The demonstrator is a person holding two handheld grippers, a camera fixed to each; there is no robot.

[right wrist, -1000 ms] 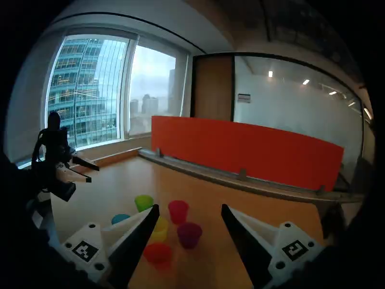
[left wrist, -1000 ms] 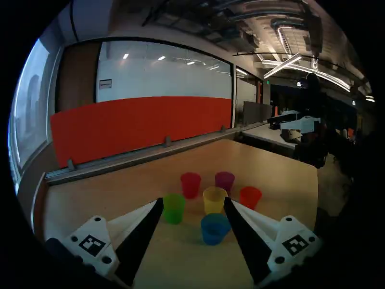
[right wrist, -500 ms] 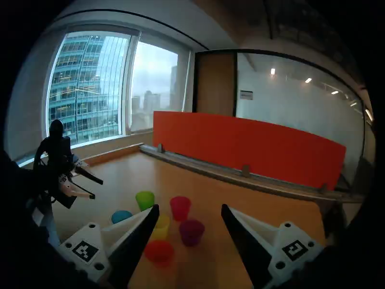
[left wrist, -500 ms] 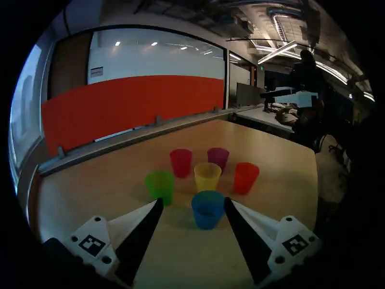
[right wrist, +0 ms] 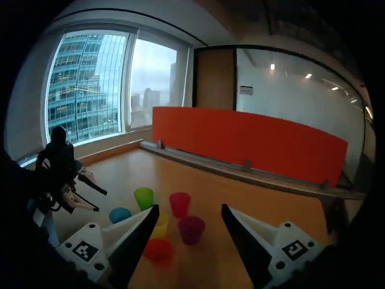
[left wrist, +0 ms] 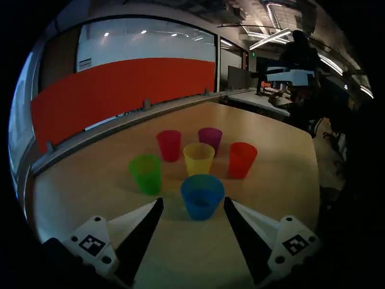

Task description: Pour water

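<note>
**Left tongs close in on blue cup as pouring job begins**

Six coloured plastic cups stand clustered on a wooden tabletop [left wrist: 288, 159]. The blue cup [left wrist: 202, 196] is nearest in the left gripper view, upright, just ahead of and between the tips of the left tongs [left wrist: 192, 201], which are spread wide and hold nothing. Behind it stand the green cup [left wrist: 145, 172], yellow cup [left wrist: 198, 158] and orange cup [left wrist: 241, 159]. The right tongs [right wrist: 189, 208] are likewise spread and empty, hovering well back from the group.

Whether the blue cup holds water cannot be told. It looks light and thin-walled, likely to flex under a hard squeeze, and its tapered, smooth side could slip. A gentle pinch across the middle of the wall, below the rim, seems the safest hold.

Compared with a second ago, the left tongs have dropped lower and come nearer, so the cups loom larger and the blue one now sits at the fingertips. The right gripper view has barely shifted.
</note>
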